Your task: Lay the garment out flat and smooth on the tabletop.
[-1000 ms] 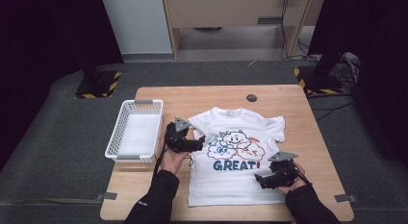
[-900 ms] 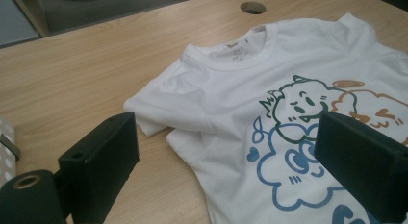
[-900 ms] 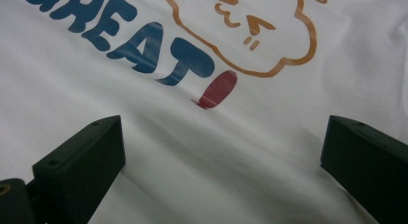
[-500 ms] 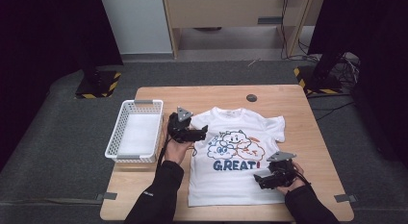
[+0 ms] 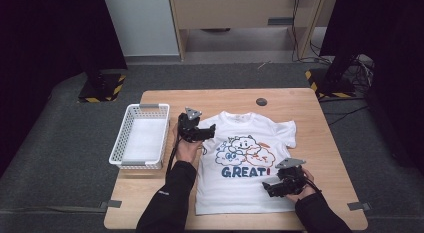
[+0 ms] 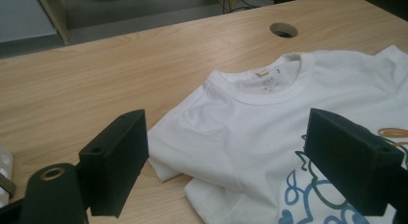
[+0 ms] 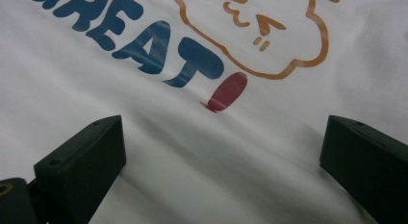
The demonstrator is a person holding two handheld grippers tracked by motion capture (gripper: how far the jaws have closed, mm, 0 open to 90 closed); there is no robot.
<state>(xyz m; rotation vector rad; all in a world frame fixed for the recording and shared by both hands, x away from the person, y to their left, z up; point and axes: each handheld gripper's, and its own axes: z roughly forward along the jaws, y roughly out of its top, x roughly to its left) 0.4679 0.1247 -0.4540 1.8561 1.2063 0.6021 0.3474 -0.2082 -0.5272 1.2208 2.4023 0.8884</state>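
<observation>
The white T-shirt point(image 5: 247, 158) lies flat, print up, on the tabletop point(image 5: 320, 138), right of the white basket point(image 5: 141, 135). The left tool point(image 5: 209, 131), jaws parted and just closing slightly, nothing clamped, hovers over the folded left sleeve point(image 6: 192, 137). The right tool point(image 5: 270, 188) rests open on the near right hem.

The white T-shirt point(image 5: 250, 158) reads "GREAT!" in blue letters (its exclamation mark red).

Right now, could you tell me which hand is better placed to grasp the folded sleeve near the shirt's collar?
Left. The left gripper, fingers apart, points at the folded sleeve of the white T-shirt; the right gripper is low, near the hem.
</observation>
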